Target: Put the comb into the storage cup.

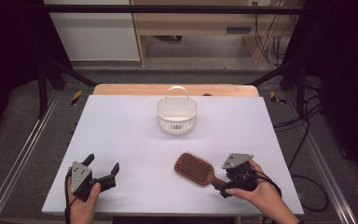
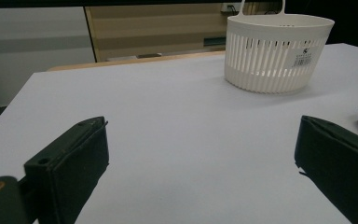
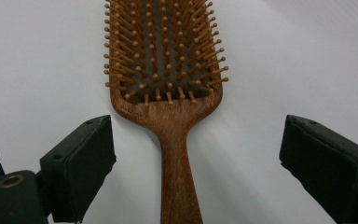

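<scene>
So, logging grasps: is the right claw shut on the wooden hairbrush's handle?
No, its jaws stand apart, the handle untouched between them.

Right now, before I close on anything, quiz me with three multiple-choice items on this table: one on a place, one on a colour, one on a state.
1. Where does the hairbrush lie?
A. inside the basket
B. on the table, its handle between the right gripper's jaws
C. by the left gripper

2. What colour is the basket?
A. white
B. blue
C. black

3. How does the left gripper stand?
A. shut on the brush
B. shut on the basket
C. open, holding nothing

Answers: B, the handle runs up between the jaws; A, white slotted walls; C, bare table shows between its jaws.
</scene>
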The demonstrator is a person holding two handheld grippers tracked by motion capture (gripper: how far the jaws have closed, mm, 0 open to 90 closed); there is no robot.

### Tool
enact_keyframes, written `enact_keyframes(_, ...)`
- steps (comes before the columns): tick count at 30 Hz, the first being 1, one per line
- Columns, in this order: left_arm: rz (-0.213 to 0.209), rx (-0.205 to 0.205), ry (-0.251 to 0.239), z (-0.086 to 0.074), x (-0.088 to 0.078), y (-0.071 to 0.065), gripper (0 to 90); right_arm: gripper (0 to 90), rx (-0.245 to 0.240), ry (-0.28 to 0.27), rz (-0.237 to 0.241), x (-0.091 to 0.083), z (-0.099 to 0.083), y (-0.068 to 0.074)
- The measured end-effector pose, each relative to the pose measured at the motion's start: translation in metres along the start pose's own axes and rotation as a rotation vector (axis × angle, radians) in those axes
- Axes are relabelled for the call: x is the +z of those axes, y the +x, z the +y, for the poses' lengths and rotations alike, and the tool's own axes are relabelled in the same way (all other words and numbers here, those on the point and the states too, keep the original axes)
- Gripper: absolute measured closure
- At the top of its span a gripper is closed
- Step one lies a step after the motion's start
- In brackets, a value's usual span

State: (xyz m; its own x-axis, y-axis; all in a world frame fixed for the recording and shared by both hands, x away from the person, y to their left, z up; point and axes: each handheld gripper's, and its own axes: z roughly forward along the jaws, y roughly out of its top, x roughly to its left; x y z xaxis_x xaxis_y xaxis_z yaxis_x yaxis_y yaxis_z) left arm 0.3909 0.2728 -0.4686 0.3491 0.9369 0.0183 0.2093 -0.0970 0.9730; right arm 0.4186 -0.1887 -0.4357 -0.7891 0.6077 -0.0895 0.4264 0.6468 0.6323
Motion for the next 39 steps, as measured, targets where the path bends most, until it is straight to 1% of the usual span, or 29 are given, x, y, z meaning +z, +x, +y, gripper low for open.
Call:
enact_keyframes(3,-0.006,0.004,-0.001,0.000,0.000,0.000,2.6,10.9,-0.015,0.027,0.005,0.002,0.002,-0.001)
enact_keyframes(5,-0.007,0.007,-0.002,0.000,0.000,0.000,2.5,11.0,-0.014,0.046,0.006,0.003,0.003,0.000)
enact_keyframes(12,-0.015,0.005,-0.003,0.000,0.000,0.000,2.1,11.0,-0.022,0.079,0.024,0.007,0.006,-0.001)
enact_keyframes(16,-0.026,0.010,-0.002,0.000,0.001,-0.001,2.0,11.1,-0.025,0.093,0.034,0.010,0.006,-0.001)
enact_keyframes(24,-0.014,0.006,-0.005,0.000,0.001,-0.001,1.9,11.2,-0.035,0.115,0.047,0.014,0.007,0.001)
enact_keyframes(34,-0.020,0.010,-0.006,0.000,0.001,-0.001,1.9,12.8,-0.041,0.140,0.062,0.018,0.008,0.002)
enact_keyframes(39,-0.021,0.011,-0.006,0.000,0.001,-0.001,1.9,13.3,-0.036,0.156,0.066,0.020,0.008,0.002)
